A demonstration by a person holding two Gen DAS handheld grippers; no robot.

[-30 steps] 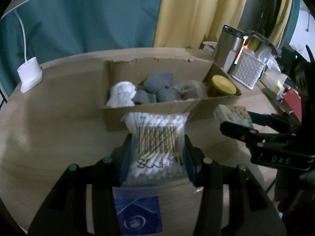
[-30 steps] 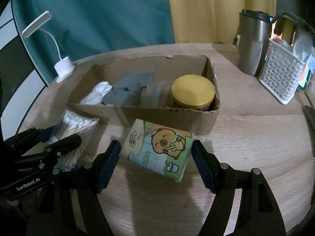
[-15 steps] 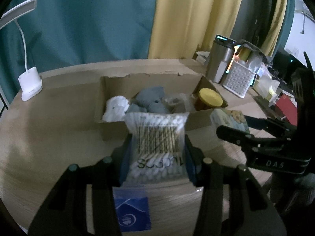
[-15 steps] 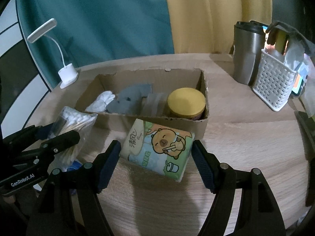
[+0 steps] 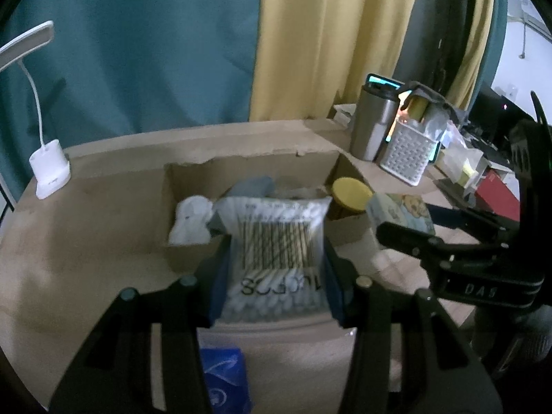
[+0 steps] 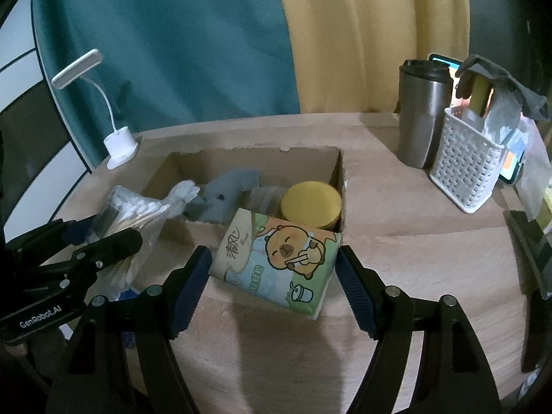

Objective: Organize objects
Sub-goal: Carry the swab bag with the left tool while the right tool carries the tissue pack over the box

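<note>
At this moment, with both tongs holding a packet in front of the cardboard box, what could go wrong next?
1. The cardboard box already holds a yellow-lidded jar, grey cloth and a white item, so free floor is scarce; packets may land on top.
2. The cotton swab bag in the left tongs is soft film and might slip.
3. The tissue pack sits tilted in the right tongs, and could catch the box's near wall.

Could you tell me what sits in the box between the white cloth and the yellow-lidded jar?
A grey cloth and a clear container, seen in the right wrist view.
</note>
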